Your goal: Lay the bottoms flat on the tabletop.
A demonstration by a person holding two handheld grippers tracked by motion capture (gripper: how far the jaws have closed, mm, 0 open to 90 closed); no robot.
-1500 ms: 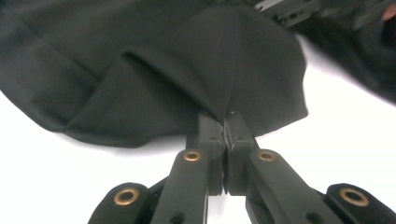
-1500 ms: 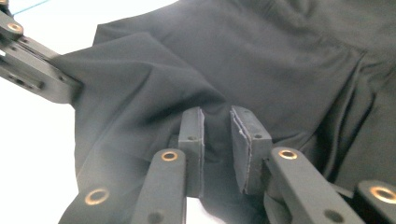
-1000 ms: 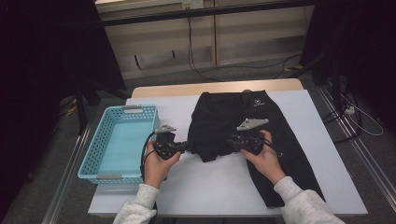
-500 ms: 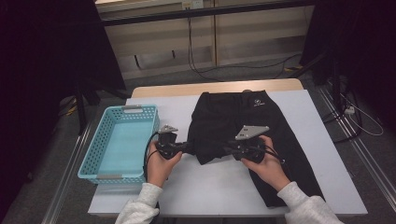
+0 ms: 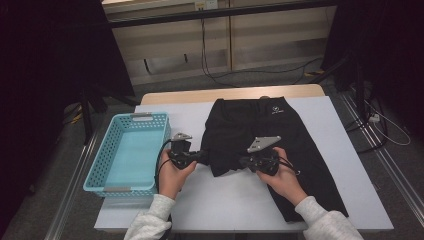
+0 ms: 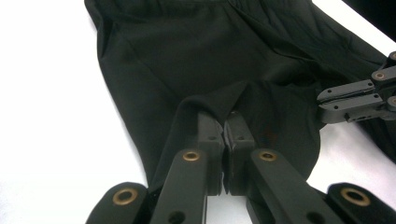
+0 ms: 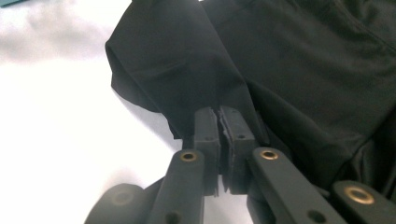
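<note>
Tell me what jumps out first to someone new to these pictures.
A pair of black trousers lies spread on the white table, one leg folded up. The left gripper and right gripper each pinch its folded edge, jaws shut on the cloth; the right jaws have just closed. A light blue basket sits at the table's left edge.

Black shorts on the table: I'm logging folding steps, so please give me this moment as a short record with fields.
garment: black shorts, lying on the white table, left leg folded up
left tongs: shut on the shorts' fabric
right tongs: have just closed, shut on a fold of the shorts
basket: blue, at the table's left edge, nothing seen inside
hands: one on each tongs, near the shorts' lower left part
</note>
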